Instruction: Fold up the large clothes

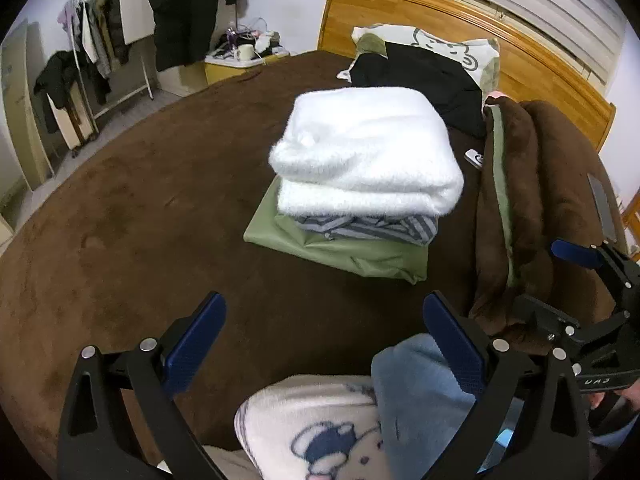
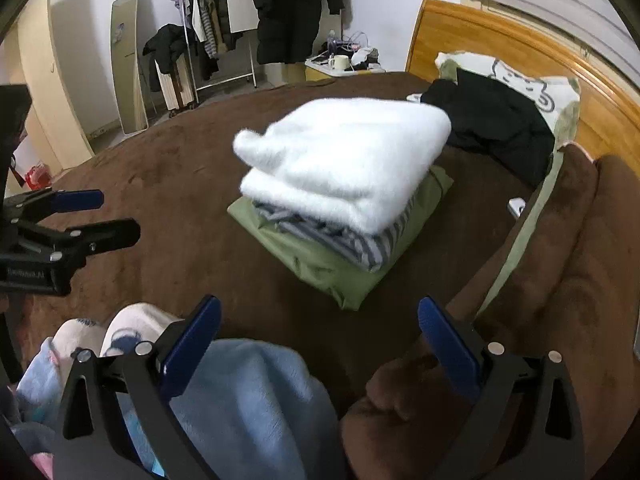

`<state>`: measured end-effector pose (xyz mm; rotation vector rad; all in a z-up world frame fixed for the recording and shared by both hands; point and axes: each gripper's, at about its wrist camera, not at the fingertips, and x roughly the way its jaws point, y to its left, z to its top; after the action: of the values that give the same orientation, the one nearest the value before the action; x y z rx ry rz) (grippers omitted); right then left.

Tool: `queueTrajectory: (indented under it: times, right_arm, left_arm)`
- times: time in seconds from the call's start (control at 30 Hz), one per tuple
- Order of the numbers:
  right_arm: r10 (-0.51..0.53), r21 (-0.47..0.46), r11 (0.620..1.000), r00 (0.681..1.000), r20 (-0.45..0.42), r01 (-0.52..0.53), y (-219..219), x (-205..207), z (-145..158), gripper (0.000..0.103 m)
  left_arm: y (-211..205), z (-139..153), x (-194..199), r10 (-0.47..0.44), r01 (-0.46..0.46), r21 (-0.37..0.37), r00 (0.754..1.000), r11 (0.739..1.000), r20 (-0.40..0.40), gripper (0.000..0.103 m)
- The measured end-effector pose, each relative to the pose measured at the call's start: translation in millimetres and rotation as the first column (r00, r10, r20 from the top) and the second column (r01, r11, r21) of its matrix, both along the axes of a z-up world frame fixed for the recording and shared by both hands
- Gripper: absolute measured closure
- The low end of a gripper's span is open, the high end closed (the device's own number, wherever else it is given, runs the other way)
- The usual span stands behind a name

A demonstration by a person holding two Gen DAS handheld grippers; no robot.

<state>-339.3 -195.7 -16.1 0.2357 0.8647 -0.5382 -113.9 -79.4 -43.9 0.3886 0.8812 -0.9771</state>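
A stack of folded clothes sits mid-bed: a fluffy white garment (image 1: 368,152) on top, a grey striped one (image 1: 372,229) under it, a green one (image 1: 340,250) at the bottom. The stack also shows in the right wrist view (image 2: 344,160). My left gripper (image 1: 324,344) is open and empty, held above the near bed edge, over a person's knees in blue and white fleece (image 1: 360,412). My right gripper (image 2: 320,344) is open and empty, also short of the stack. Each gripper appears in the other's view, the right (image 1: 576,280) and the left (image 2: 80,216).
The brown bedspread (image 1: 140,208) covers the bed. A folded brown blanket (image 1: 528,200) lies at the right. A black garment (image 1: 424,76) and a cartoon pillow (image 1: 448,44) lie by the wooden headboard (image 1: 520,56). A clothes rack (image 2: 208,32) and nightstand (image 2: 340,64) stand beyond.
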Motion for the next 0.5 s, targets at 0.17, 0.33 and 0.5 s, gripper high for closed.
queueTrajectory:
  times: [0.17, 0.33, 0.5]
  right_arm:
    - [0.007, -0.009, 1.000, 1.000, -0.011, -0.007, 9.1, -11.6, -8.9, 0.006]
    - [0.003, -0.016, 1.000, 1.000, -0.015, -0.004, 11.5, -18.5, -14.1, 0.006]
    - [-0.010, -0.015, 1.000, 1.000, -0.010, 0.010, 11.3, -23.9, -14.4, 0.006]
  left_arm:
    - [8.0, -6.1, -13.8, 0.027, -0.027, -0.014, 1.000, 1.000, 0.000, 0.006]
    - [1.9, -16.5, -26.2, -0.002, 0.002, 0.003, 1.000, 1.000, 0.004, 0.006]
    - [-3.1, -21.1, -31.2, -0.014, 0.014, 0.010, 1.000, 1.000, 0.003, 0.006]
